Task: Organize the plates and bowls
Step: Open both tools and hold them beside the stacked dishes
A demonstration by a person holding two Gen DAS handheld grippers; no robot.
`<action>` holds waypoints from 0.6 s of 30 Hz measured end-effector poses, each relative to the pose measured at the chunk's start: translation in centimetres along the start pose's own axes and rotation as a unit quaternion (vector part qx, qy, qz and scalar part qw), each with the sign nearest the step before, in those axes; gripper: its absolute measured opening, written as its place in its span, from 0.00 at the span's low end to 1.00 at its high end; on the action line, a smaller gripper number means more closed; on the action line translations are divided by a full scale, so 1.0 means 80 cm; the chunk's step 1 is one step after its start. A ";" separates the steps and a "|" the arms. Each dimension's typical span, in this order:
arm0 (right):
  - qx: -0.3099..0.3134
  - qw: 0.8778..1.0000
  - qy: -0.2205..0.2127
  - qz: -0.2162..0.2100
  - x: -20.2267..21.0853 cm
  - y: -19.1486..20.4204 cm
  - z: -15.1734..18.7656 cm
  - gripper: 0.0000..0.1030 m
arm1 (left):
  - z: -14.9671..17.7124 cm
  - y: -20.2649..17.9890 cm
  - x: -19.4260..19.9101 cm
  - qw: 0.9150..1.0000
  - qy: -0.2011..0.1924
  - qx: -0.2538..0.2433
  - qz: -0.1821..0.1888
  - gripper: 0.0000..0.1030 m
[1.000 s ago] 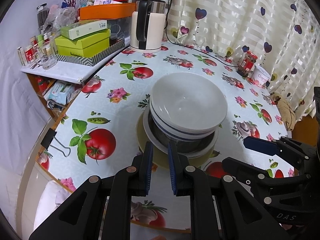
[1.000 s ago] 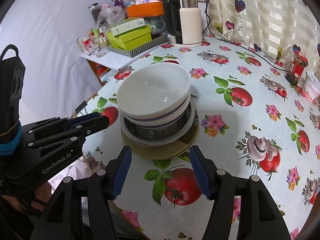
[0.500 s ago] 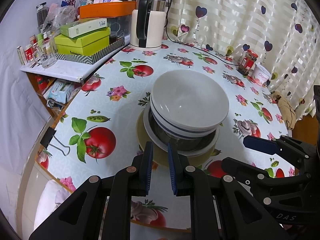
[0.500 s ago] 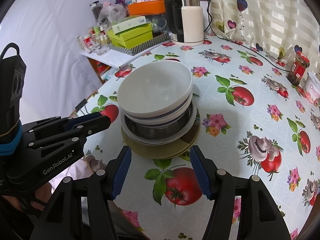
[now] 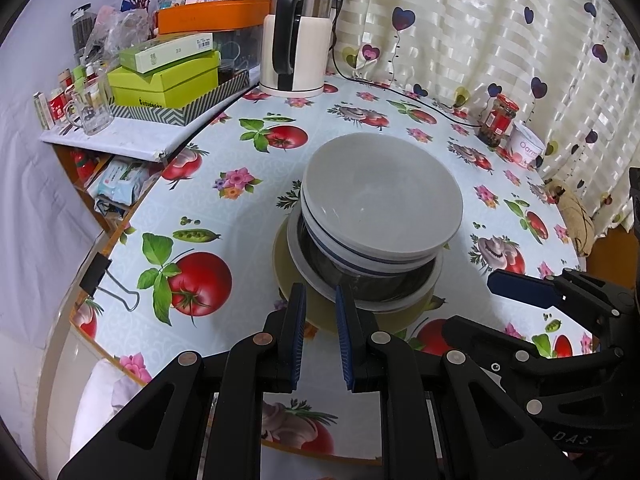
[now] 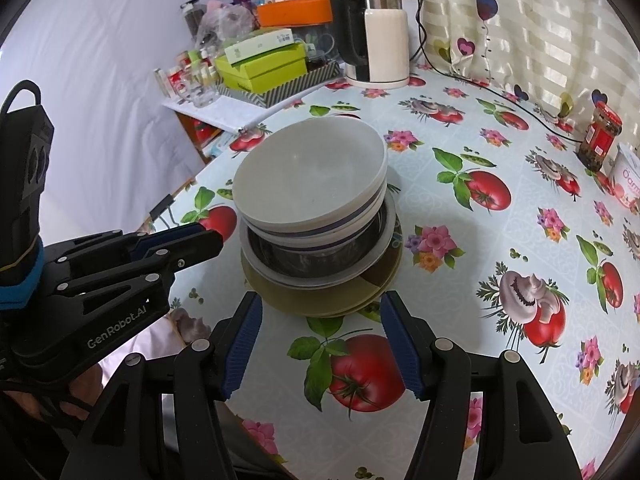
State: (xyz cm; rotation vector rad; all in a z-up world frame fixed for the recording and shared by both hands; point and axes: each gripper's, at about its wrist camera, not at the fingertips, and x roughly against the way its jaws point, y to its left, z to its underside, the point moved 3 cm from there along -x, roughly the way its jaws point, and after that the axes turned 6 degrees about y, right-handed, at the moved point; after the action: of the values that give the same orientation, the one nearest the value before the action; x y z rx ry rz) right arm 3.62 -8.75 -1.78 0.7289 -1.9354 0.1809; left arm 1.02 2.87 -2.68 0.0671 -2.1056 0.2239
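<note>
While the stack of bowls and plates sits at the middle of both views on the flowered tablecloth, we see a white bowl on top, a metal bowl beneath and olive plates at the bottom. Our left gripper, low in its frame, is nearly clenched with nothing between its pads, just before the stack's rim. Our right gripper stands released, its pads apart and empty. A kettle stands at upper centre.
</note>
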 end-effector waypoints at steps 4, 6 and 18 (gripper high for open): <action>0.001 1.000 0.001 0.000 0.000 -0.001 0.001 0.61 | -0.001 -0.001 0.000 1.000 0.000 0.000 0.000 0.15; 0.001 1.000 0.001 0.000 0.000 -0.002 0.002 0.61 | 0.000 0.000 0.000 1.000 0.000 0.000 0.000 0.15; 0.001 1.000 0.001 0.001 -0.001 0.000 0.000 0.62 | -0.001 -0.001 -0.001 1.000 0.001 0.000 0.000 0.15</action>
State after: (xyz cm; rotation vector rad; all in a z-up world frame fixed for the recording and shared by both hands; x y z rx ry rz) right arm 3.64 -8.74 -1.89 0.7280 -1.9339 0.1835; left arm 1.10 2.80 -2.68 0.0665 -2.1034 0.2234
